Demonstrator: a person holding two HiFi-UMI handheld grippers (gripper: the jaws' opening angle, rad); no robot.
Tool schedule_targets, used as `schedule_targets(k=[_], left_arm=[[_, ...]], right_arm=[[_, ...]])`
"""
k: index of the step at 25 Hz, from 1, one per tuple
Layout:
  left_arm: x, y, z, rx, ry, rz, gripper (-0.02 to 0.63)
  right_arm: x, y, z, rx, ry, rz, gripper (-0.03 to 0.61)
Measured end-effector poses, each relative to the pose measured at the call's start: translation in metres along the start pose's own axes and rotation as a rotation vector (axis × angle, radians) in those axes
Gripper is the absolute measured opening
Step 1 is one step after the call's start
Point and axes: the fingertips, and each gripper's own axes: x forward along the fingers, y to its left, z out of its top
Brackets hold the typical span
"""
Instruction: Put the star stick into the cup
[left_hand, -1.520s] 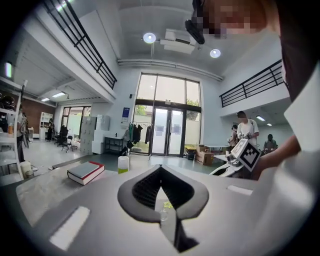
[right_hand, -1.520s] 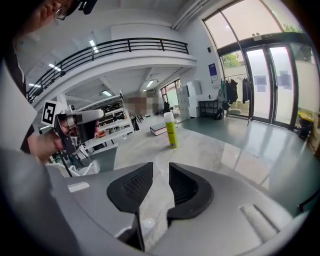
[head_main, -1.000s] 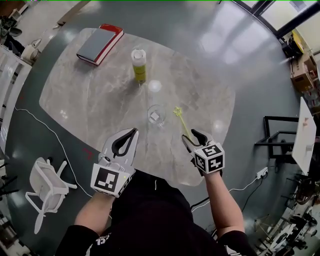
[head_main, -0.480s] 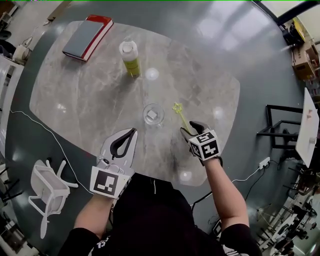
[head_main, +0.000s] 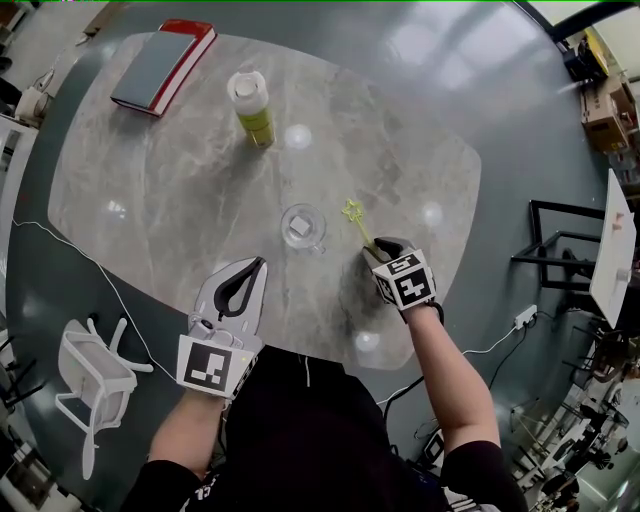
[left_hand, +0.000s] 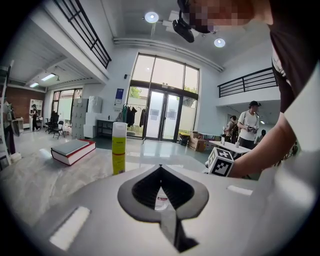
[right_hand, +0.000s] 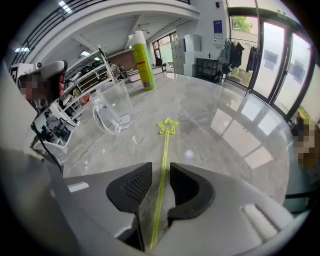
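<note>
You have bare table all round the cup, and its mouth is open to the top. Only 1 thing lies close: the star stick, flat just to its right, not touching. The bottle and the book stand well beyond it. Your left gripper sits near the cup, toward you and to its left.

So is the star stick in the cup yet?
Not yet. Nothing is done: the cup is empty and the star stick lies flat on the table. The right gripper has just been closing its jaws around the stick, not pinching it yet. Still to do: grab, lift, drop it in.
</note>
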Motion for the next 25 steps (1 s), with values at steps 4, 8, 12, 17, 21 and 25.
schedule_targets(k=[4,8,12,17,21,25], left_arm=[[0.0,0.004,-0.002,-0.009,0.017,0.014,-0.002],[-0.001,0.004,-0.004,-0.023,0.02,0.021,-0.002],[-0.003,-0.004,0.0,-0.025,0.007,0.013,-0.002],[-0.011,-0.007,0.013,-0.011,-0.002,0.021,-0.002],[-0.021,-0.004,0.024,-0.006,-0.014,0.039,-0.002],[-0.029,-0.007,0.03,0.004,-0.058,0.032,-0.002]], right_arm=[[0.001,-0.005,0.0,-0.023,0.014,-0.038,0.083],[0.004,0.004,0.002,-0.124,0.063,-0.065,0.051],[0.006,0.008,0.001,-0.21,0.114,-0.085,0.031],[0.004,0.004,-0.002,-0.131,0.102,-0.049,0.028],[-0.012,0.002,0.002,-0.085,0.062,-0.051,0.028],[-0.031,-0.001,0.012,-0.001,-0.023,-0.023,0.028]])
